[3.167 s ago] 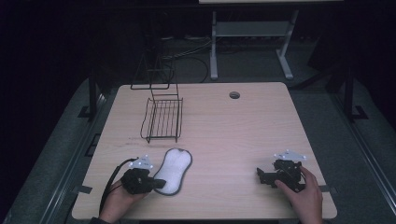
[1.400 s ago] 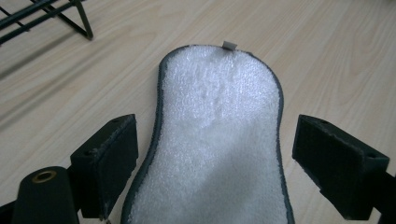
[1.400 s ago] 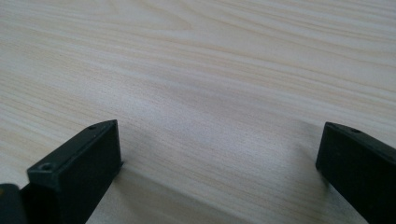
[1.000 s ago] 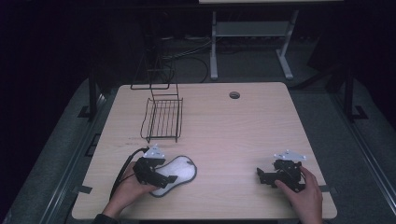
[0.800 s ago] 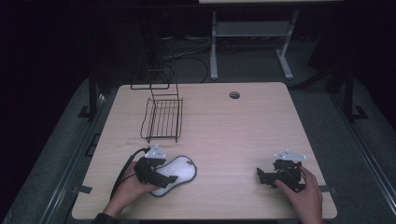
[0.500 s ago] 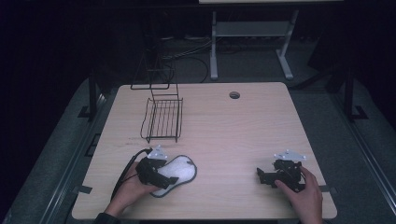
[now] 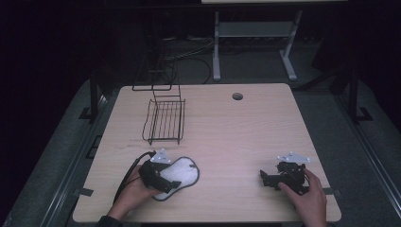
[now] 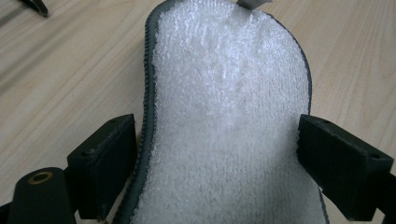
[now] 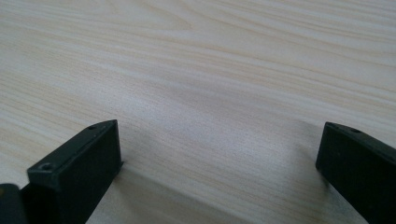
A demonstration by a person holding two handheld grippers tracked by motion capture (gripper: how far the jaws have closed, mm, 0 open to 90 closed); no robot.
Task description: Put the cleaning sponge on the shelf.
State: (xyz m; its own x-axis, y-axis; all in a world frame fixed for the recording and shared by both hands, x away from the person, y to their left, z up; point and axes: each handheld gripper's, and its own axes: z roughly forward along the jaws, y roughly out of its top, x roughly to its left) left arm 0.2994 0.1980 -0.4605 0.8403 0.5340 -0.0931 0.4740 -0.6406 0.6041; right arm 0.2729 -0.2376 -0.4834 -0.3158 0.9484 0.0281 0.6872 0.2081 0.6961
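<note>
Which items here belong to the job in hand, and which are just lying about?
In the job:
- white pad, between the jaws of the left gripper

Lying about:
- wire rack
- right gripper, open over bare table

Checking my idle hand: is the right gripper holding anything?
No, the right gripper has its fingers spread wide over bare table.

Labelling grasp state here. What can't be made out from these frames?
- White pad: its near end runs off the bottom edge of the left gripper view; in the high view the left gripper covers it.
- Jaw contact: the pad's edges lie at both jaws, but squeeze or mere touch cannot be told.
- Right gripper: jaws too small in the high view.
- Wire rack: thin and dim; its rear frame merges with the dark background.
</note>
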